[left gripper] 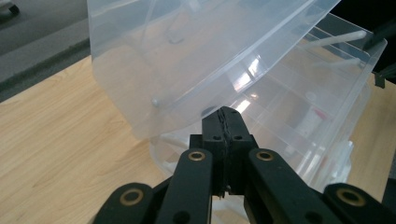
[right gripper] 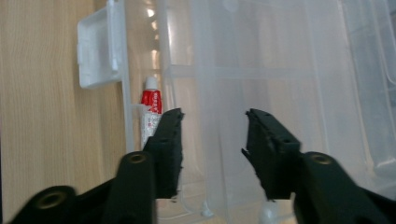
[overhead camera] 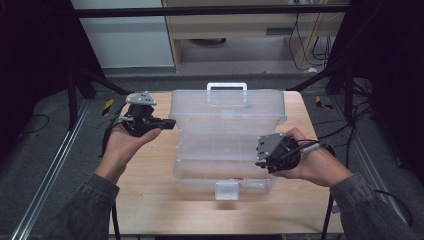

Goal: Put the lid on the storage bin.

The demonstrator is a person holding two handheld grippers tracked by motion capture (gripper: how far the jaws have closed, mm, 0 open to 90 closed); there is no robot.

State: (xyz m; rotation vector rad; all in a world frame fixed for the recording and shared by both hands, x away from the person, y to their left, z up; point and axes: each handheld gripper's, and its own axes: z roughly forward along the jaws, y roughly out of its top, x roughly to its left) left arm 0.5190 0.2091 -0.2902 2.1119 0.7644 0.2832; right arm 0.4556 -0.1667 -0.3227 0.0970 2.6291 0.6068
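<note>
1. Black right gripper [right gripper: 212,135] jaws parted, nothing grasped, over open clear plastic compartment box [overhead camera: 227,150] mid wooden worktop [overhead camera: 150,195].
2. Left gripper [left gripper: 227,122] jaws clenched at raised lid [left gripper: 187,56]; whether they pinch its edge, cannot tell.
3. Keep lid steady; aim right jaws squarely at red-white tube [right gripper: 152,109] near front latch.

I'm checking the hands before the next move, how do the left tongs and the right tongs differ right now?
The left tongs are shut, jaws pressed together; the right tongs stand open with nothing between them. The left tongs sit at the clear box's raised lid edge; the right tongs hover over its open base. Both are black and hand-held.
</note>
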